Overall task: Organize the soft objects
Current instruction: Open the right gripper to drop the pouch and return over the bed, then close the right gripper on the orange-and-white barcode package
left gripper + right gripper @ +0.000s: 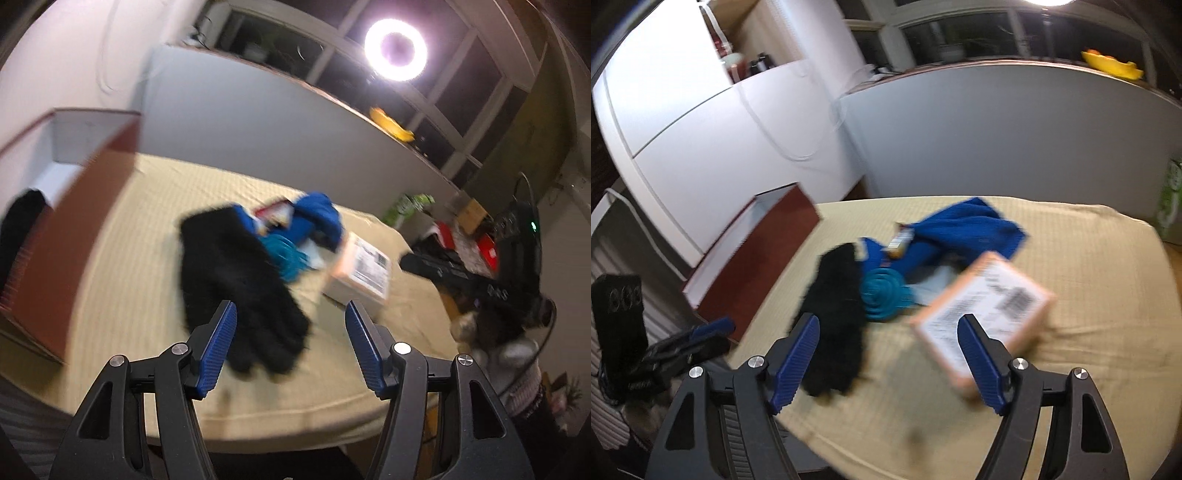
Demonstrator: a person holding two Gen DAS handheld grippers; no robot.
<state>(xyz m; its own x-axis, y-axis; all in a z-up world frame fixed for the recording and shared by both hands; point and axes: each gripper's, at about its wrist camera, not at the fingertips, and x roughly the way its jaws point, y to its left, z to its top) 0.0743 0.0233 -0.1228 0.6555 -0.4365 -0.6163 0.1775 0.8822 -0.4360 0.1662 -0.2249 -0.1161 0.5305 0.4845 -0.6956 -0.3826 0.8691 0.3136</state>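
Both tongs, left (291, 345) and right (888, 360), gape empty. Black glove (236, 280) on the counter (122, 236): limp, light, fuzzy; pinch the cuff, expect droop.

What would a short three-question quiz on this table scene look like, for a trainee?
1. True or false: the left claw is shut on the black glove.
2. Which thing lies between the black glove and the labelled box? A. teal ridged item B. yellow bowl C. red box
3. Fill in: the open-topped reddish-brown box stands at the table's ____ edge, seen from the right wrist.

Key: 1. False: both claws, the right claw too, are open and empty. 2. A. 3. Left.
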